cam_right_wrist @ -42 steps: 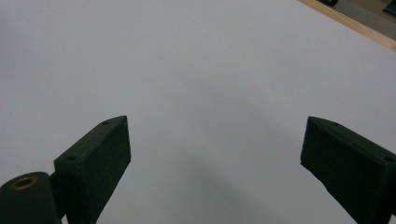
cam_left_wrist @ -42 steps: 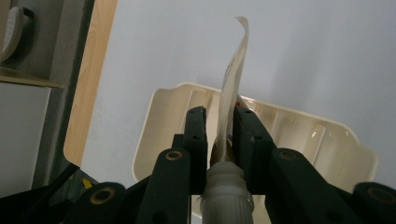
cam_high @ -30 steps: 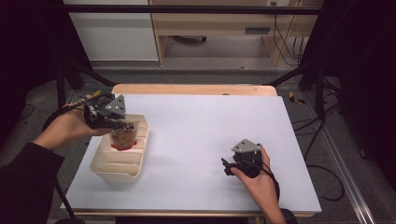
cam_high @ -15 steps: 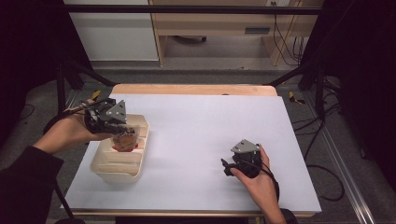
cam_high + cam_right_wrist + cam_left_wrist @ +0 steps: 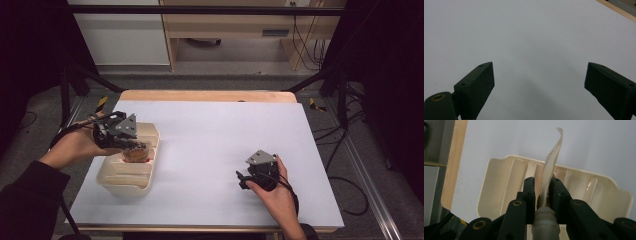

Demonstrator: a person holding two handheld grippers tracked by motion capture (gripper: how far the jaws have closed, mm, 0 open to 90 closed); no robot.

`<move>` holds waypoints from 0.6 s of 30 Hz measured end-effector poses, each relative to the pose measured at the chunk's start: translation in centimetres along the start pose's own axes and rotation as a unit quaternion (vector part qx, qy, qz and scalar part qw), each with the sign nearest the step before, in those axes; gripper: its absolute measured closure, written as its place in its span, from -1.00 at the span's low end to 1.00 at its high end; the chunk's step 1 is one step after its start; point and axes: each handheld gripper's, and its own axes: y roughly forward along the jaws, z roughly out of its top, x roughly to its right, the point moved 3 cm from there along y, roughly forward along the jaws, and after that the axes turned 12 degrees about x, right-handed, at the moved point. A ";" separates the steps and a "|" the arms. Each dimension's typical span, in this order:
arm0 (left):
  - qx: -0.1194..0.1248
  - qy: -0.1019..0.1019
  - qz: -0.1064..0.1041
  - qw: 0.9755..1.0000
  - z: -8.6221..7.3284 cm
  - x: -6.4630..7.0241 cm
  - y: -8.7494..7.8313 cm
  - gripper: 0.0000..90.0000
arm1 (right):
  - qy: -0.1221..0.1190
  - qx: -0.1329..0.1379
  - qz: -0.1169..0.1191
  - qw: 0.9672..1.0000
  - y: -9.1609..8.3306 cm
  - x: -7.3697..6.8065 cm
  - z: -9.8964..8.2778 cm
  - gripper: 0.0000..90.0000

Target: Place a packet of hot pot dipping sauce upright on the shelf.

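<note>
My left gripper [image 5: 131,146] hovers over the far end of a cream plastic tray [image 5: 116,176] at the table's left. It is shut on a thin flat pouch [image 5: 136,155] that looks brown and red from above. In the left gripper view the pouch [image 5: 552,160] stands edge-on between the jaws of the left gripper [image 5: 541,188], pale with a ribbed white neck at its base. The ribbed tray [image 5: 506,178] lies right below. My right gripper [image 5: 241,179] rests on the white table at the near right. It is open with nothing between its fingers [image 5: 477,82].
The white table top [image 5: 225,135] has a wooden strip along its far edge [image 5: 205,95]. Black frame legs and cables stand on the floor to both sides. A wooden cabinet stands beyond the table.
My left gripper has shifted slightly nearer and lower over the tray with the pouch still held. The right gripper has stayed in place.
</note>
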 end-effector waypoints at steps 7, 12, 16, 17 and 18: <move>-0.001 -0.003 -0.004 1.000 -0.4 0.1 0.3 0.68 | -0.002 -0.001 0.000 1.000 0.0 0.0 0.0 -0.80; -0.003 -0.006 -0.011 1.000 -0.9 0.4 1.2 0.68 | -0.004 -0.005 0.003 1.000 0.1 -0.2 -0.1 -0.80; 0.000 -0.011 -0.012 1.000 -1.3 0.6 1.6 0.68 | -0.009 -0.012 0.009 1.000 0.3 -0.3 -0.2 -0.80; 0.002 -0.014 -0.013 1.000 -1.3 0.5 1.5 0.68 | -0.009 -0.012 0.009 1.000 0.3 -0.3 -0.2 -0.80; 0.001 -0.015 -0.012 1.000 -1.5 0.6 1.4 0.68 | -0.012 -0.024 0.017 0.999 0.5 -0.6 -0.4 -0.80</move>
